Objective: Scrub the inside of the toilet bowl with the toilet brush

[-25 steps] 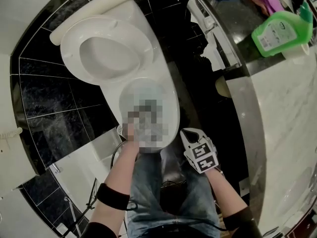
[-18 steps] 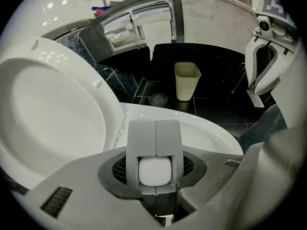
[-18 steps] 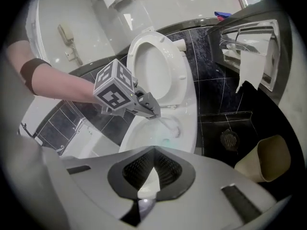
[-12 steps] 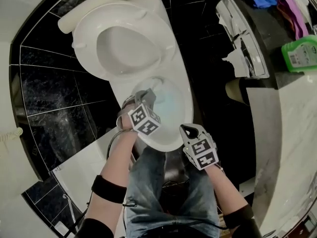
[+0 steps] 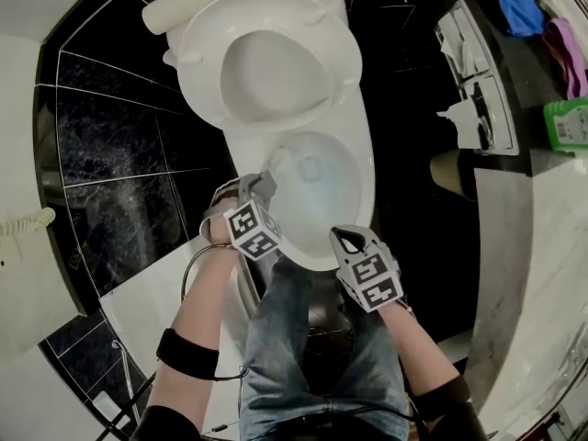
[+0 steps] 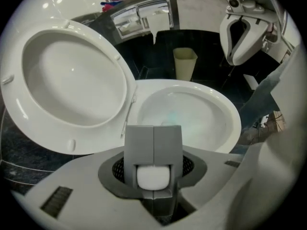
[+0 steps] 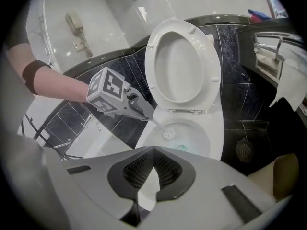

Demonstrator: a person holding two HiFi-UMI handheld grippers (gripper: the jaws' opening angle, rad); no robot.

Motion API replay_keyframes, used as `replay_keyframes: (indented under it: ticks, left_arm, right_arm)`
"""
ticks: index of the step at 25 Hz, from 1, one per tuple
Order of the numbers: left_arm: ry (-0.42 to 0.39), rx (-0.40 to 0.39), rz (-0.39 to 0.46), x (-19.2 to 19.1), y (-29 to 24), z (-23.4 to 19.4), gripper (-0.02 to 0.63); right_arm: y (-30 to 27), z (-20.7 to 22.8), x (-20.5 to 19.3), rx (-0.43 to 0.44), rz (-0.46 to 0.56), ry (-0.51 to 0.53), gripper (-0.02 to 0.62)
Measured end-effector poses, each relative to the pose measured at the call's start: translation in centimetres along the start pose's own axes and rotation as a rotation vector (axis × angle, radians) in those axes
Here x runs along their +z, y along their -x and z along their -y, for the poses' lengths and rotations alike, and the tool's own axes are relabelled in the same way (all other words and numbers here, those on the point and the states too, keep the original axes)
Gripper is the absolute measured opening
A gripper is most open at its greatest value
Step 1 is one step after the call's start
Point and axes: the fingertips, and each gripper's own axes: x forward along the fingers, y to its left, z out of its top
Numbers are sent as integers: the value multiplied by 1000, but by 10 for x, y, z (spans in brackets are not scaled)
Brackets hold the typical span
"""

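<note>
The left gripper [image 5: 264, 184] hung over the near left edge of the toilet bowl [image 5: 367, 200], pointing steeply down into it; its jaws were drawn in only partway, stopped by the thick white handle of the toilet brush [image 7: 169, 134], which they clamped from both sides; in the left gripper view the rounded end of that handle sat right between the two grey fingers [image 6: 140, 143], filling the gap below their tips; from the jaws the thin white shaft ran forward and down, away from the person, so that the round brush head lay beyond the fingertips and inside the bowl, below the rim on its left inner wall; whether the bristles touched the porcelain could not be told; the patch of blue water [image 7: 183, 147] at the bottom of the bowl lay just beside the head, toward the bowl's middle; the seat and lid [image 5: 276, 76] stood raised behind the bowl; the right gripper [image 5: 344, 239] was held at the bowl's near right rim, apart from the brush, its jaws closed tip to tip with nothing between them; a small pale waste bin [image 6: 184, 64] stood on the dark floor to the right of the toilet.
</note>
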Motion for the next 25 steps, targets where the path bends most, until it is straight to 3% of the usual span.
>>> replay_keyframes:
  ticks: [5,12,20,25]
  left_arm:
    - [-30,-55,-123,-41,16,38,155]
    - [-32,-161,-187,-58,36,116,153]
    - [39,-229,-157,-21,33,196,153]
    - [174,-249,-79,27,24,214,153]
  right_arm:
    - [20,-4,-10,7,-24,1,5]
    - [54,-2,-16,-1,-26,2,5]
    - [88,24,-33,-28,-19,-2,5]
    - [96,42,-49,-51,-9,2,5]
